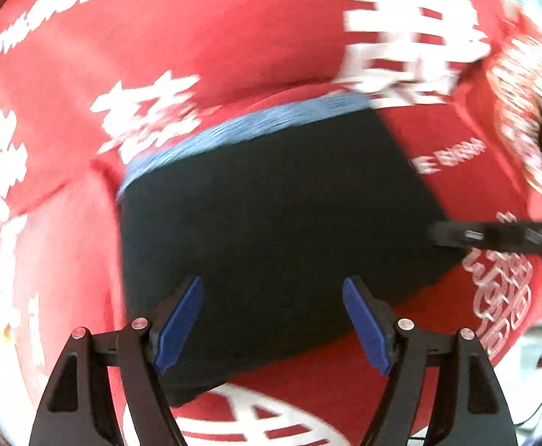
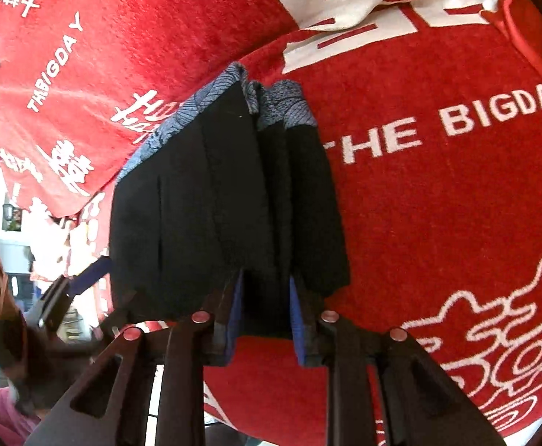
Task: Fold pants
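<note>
Black pants (image 2: 230, 200) lay folded into a compact stack on a red cloth (image 2: 438, 204) printed with white lettering and characters. Their blue-grey patterned waistband (image 2: 285, 106) formed the far edge of the stack, with several layers of it showing side by side. In the left wrist view the same pants (image 1: 271, 230) appeared as a dark block with the blue band (image 1: 241, 126) running along its far side; that view was smeared with blur.

Right hand-held gripper (image 2: 265, 308): jaws narrowly parted, blue pads set on either side of the near edge of the folded pants, cloth between them. Pads looked to press on the fabric, so it had hold of that edge. From the left wrist view, part of this right hand-held gripper (image 1: 494, 236) reached in from the right at the stack's right edge.

Left hand-held gripper (image 1: 272, 319): jaws spread wide, blue pads (image 1: 179, 325) well apart, nothing between them. It hung above the near part of the pants, pointing steeply down; contact with the cloth could not be told. It also showed at the left edge of the right wrist view (image 2: 85, 278), beside the stack's left corner.

The red cloth covered the surface all round the pants. A bright, unclear room background showed at the left margin of the right wrist view.
</note>
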Available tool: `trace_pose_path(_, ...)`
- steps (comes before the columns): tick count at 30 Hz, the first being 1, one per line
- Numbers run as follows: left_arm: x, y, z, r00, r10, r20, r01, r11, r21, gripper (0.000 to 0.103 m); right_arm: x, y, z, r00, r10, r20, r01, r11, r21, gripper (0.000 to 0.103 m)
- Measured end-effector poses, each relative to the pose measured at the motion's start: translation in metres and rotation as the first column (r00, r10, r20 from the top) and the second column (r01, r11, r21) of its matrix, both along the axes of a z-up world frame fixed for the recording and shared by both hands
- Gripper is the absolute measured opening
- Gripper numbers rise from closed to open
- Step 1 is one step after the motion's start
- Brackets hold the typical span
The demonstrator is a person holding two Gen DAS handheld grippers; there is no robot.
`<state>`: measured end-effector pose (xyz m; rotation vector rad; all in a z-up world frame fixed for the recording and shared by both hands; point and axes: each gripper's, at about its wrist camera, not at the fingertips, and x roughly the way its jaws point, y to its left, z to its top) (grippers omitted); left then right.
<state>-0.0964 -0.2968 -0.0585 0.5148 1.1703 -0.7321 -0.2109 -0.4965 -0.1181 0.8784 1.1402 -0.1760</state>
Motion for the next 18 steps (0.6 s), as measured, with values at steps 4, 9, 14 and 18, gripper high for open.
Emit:
trace_pose_path(4,0.026,0.019,-0.019,0.992,0.107,-0.068,-0.103,0.993,0.057,0.078,-0.003,0.006,0.006,0.997,-0.018,-0.072,0.012,0.997,-0.082,0.025)
trace_pose_path(9,0.021,0.023,-0.019,0.995,0.083,-0.053,-0.080,0.995,0.066,0.078,-0.015,0.009,0.013,0.993,-0.045,-0.110,0.031,0.992,-0.123,0.025)
trace_pose_path(14,0.025,0.023,-0.020,0.993,0.095,-0.068,-0.091,0.994,0.061,0.078,-0.014,0.016,0.037,0.996,-0.062,-0.062,0.051,0.985,-0.165,0.025)
trace_pose_path(18,0.028,0.023,-0.019,0.992,0.102,-0.080,-0.097,0.993,0.062,0.078,0.001,0.032,0.050,1.000,0.002,-0.015,-0.004,0.982,-0.191,0.025)
